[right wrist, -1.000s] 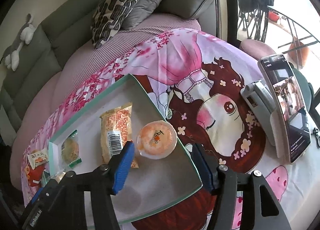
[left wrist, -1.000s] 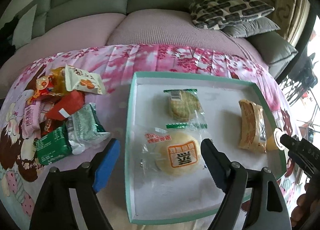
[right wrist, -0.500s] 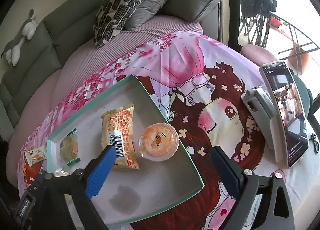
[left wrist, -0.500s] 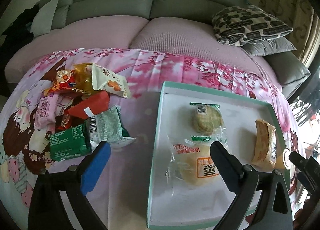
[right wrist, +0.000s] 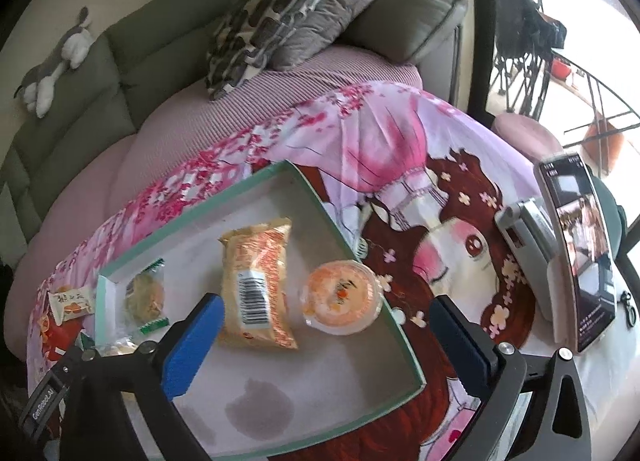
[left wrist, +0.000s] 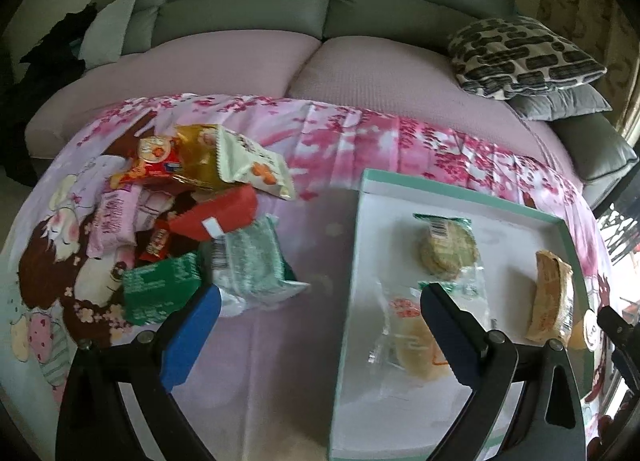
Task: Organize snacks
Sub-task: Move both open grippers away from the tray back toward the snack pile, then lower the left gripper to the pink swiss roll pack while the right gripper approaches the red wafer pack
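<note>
Both grippers hang over a worktop draped in a pink cartoon cloth [left wrist: 332, 149], and each has just been spreading its fingers, which now stand wide apart with nothing clamped. The left gripper [left wrist: 316, 325] straddles the left wall of the teal-rimmed tray [left wrist: 460, 187], where a round pastry packet [left wrist: 412, 337] and a green-sealed biscuit packet [left wrist: 448, 249] lie, while the loose snack pile [left wrist: 192, 221] sits left of it. The right gripper [right wrist: 324, 341] frames the orange jelly cup [right wrist: 340, 297], just beside an orange cake packet [right wrist: 260, 281] in the tray.
</note>
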Action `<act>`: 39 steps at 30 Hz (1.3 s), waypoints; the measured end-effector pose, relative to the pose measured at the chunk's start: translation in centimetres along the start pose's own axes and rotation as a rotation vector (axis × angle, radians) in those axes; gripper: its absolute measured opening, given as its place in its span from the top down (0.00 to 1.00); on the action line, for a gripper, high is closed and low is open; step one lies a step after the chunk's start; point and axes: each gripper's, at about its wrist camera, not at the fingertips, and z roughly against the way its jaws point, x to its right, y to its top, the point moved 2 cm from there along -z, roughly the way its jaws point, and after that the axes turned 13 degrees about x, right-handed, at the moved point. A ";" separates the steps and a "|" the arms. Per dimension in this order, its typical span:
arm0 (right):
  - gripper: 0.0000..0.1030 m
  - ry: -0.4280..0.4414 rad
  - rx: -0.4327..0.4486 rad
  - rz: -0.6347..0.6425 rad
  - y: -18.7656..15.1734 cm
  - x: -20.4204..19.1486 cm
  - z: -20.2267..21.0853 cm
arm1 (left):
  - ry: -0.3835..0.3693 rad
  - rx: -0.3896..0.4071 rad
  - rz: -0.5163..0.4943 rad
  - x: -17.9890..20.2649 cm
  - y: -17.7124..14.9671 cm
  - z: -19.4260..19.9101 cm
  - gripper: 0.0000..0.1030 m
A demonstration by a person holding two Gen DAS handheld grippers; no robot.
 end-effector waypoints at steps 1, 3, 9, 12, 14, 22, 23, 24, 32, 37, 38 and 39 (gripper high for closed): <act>0.00 0.007 0.005 0.005 0.0 -0.4 0.1 | 0.014 0.003 0.001 -0.4 0.2 0.0 0.03; 0.00 0.026 0.007 0.020 0.0 -1.3 0.2 | 0.043 0.001 0.008 -1.2 0.6 0.1 0.03; 0.00 0.067 0.023 0.069 0.0 -4.2 0.7 | 0.105 -0.022 0.053 -3.9 1.8 0.3 0.03; 0.00 0.097 0.025 0.087 -0.2 -5.7 0.7 | 0.140 -0.020 0.070 -5.4 2.5 0.5 0.03; 0.00 0.112 0.025 0.108 -0.5 -6.7 0.7 | 0.170 -0.015 0.079 -6.5 3.1 0.6 0.03; 0.00 0.163 0.058 0.196 -1.5 -11.4 1.6 | 0.272 0.015 0.085 -9.8 4.6 0.8 0.03; 0.00 0.173 0.059 0.203 -1.6 -11.9 1.7 | 0.272 0.016 0.085 -10.0 4.8 0.8 0.03; 0.00 0.187 0.059 0.216 -1.8 -12.7 1.7 | 0.271 0.018 0.082 -10.2 4.9 0.7 0.03; 0.00 0.235 0.027 0.299 -3.9 -16.9 1.3 | 0.284 0.023 0.082 -12.7 4.9 0.2 0.03; 0.00 0.259 0.019 0.350 -4.9 -18.6 1.5 | 0.278 0.009 0.103 -15.1 4.7 0.2 0.03; 0.00 0.268 0.015 0.355 -5.1 -18.8 1.6 | 0.280 0.007 0.105 -15.5 4.6 0.2 0.03; 0.00 0.278 0.014 0.361 -5.3 -19.1 1.7 | 0.281 0.002 0.111 -16.1 4.5 0.3 0.03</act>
